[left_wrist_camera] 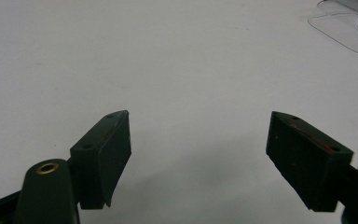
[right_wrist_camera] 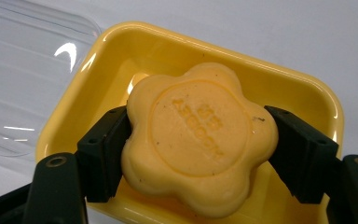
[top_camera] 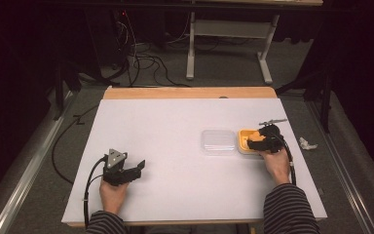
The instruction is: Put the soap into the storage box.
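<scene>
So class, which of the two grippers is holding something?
The right gripper: its jaws clamp the flower-shaped soap over the yellow dish. The left gripper is open.

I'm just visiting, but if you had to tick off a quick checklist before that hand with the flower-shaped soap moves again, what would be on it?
1. Right gripper has the soap between both jaws: ok.
2. Soap sits over the yellow dish: ok.
3. Soap lifted off the dish floor or resting on it: cannot tell.
4. Clear lid lies off the dish, beside it: ok.
5. Left gripper open, holding nothing, far from the dish: ok.
6. Table between the grippers free of clutter: ok.
</scene>
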### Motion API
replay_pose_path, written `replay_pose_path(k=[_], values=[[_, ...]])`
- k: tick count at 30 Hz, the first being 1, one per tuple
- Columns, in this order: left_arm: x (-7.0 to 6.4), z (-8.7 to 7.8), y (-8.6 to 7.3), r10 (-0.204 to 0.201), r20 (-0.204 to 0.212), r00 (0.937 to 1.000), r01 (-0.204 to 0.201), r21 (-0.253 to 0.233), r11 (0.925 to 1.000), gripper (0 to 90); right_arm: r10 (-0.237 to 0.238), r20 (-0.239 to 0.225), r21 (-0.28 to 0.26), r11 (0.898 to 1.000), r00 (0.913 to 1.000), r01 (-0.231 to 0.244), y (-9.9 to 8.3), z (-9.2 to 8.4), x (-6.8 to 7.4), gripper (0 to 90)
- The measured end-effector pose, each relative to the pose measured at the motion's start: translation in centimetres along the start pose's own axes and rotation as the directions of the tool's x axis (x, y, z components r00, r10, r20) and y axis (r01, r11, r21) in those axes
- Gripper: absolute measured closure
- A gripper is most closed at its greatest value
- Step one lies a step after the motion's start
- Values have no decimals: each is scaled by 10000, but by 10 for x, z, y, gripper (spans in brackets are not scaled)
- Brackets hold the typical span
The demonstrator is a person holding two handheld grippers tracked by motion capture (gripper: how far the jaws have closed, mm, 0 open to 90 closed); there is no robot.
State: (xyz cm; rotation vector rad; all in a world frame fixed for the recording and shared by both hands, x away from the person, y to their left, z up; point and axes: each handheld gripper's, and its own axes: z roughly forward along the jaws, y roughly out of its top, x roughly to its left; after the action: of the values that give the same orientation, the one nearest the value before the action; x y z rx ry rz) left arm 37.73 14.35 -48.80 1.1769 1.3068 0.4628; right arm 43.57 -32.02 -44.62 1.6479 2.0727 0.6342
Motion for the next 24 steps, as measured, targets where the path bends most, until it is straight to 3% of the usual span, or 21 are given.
replay_pose_path(k=[6, 12, 24], values=[[0, 0, 0, 36, 18, 10000, -36, 79, 10000, 227, 172, -185, -91, 9998, 9997, -173, -2, 1, -3, 269], [0, 1, 0, 46, -13, 10000, -46, 65, 10000, 227, 384, -366, -247, 9989, 9986, -393, -5, 1, -5, 206], [0, 1, 0, 31, -59, 10000, -31, 70, 10000, 227, 337, -545, -714, 9967, 9979, -375, -11, -3, -5, 177]])
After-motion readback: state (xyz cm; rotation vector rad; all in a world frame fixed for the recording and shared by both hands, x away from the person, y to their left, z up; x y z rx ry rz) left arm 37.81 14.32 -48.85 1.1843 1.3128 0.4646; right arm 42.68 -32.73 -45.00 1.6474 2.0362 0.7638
